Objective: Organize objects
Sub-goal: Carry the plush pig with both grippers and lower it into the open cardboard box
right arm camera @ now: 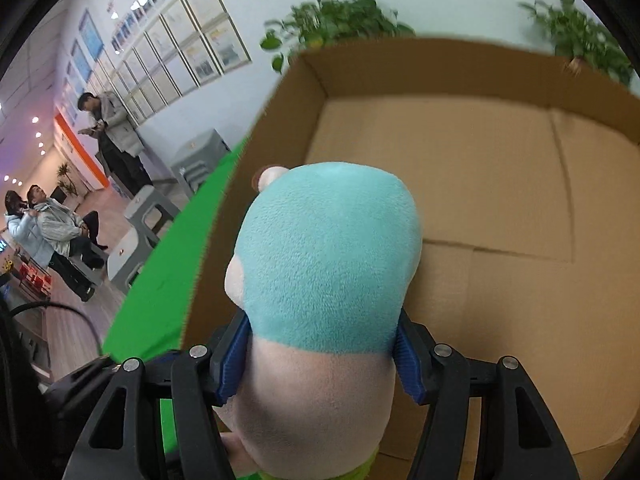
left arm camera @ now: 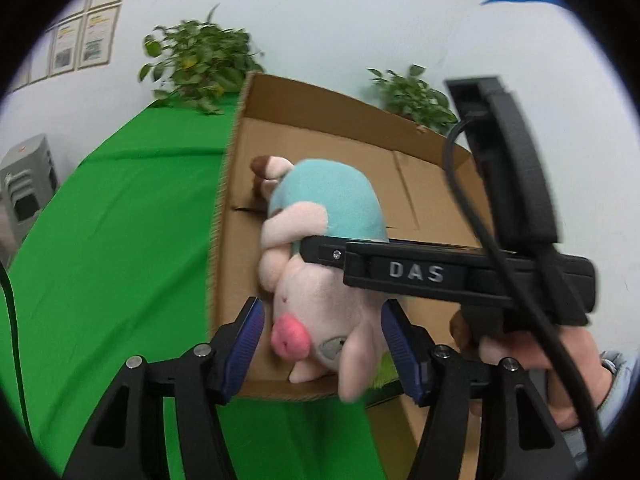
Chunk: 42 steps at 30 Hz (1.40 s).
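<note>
A plush pig [left arm camera: 320, 264] with a pink head and teal body hangs over an open cardboard box [left arm camera: 320, 128]. My right gripper [right arm camera: 320, 360] is shut on the pig [right arm camera: 328, 264] around its middle and holds it above the box's bare floor [right arm camera: 480, 184]. In the left wrist view the right gripper's black body [left arm camera: 440, 276] crosses over the pig. My left gripper [left arm camera: 322, 344] is open, its blue pads on either side of the pig's head without squeezing it.
The box stands on a green cloth-covered table [left arm camera: 100, 240]. Two potted plants [left arm camera: 196, 64] [left arm camera: 412, 96] stand behind the box by the white wall. People [right arm camera: 52, 224] and grey stools [right arm camera: 148, 208] are off the table's left side.
</note>
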Each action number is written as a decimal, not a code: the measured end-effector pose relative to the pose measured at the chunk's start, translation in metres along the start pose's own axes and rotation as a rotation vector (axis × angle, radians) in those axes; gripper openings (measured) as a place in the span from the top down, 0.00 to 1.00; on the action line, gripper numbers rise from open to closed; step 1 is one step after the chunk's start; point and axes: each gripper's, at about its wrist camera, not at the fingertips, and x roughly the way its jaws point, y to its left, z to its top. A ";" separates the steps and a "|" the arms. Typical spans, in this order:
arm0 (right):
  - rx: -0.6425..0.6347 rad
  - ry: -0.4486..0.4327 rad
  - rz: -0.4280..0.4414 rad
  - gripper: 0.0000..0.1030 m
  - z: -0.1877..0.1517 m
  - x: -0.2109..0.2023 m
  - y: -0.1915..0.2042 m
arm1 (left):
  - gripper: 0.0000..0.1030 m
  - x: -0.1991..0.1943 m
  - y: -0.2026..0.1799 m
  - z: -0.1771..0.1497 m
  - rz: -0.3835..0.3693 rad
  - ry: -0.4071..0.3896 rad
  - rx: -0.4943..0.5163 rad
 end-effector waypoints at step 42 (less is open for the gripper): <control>0.050 0.013 0.154 0.25 -0.043 0.012 0.046 | 0.41 0.005 0.030 -0.025 0.013 0.037 -0.030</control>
